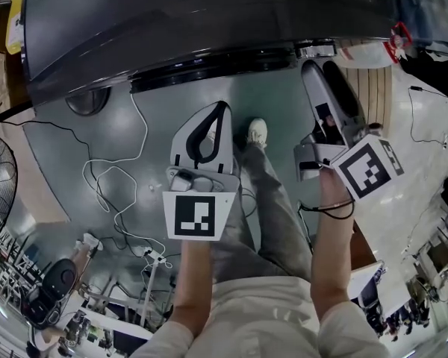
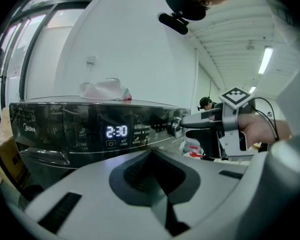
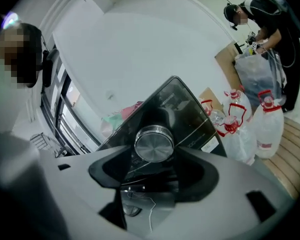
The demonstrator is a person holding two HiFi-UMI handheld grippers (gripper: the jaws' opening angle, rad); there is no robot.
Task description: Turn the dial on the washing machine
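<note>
Right gripper (image 3: 153,148) is clamping the dial (image 3: 154,143) at the washing machine's (image 2: 65,129) right end, blocking it. The rest of its panel is lying open, with the shut left gripper (image 1: 222,108) hanging back. A crumpled bundle (image 2: 106,89) is sitting on top. Bottles (image 3: 268,126) are crowding the dial end, and cables (image 1: 112,192) are trailing over the floor (image 1: 157,103) in front.

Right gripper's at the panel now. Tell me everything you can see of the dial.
The dial is a round knob, silvery like brushed metal, with a flat face and finely ribbed rim. It stands out from the washing machine's dark glossy control panel, right of the lit display. The right gripper's fingers flank it on both sides and appear to clamp its rim. No pointer mark is visible.
</note>
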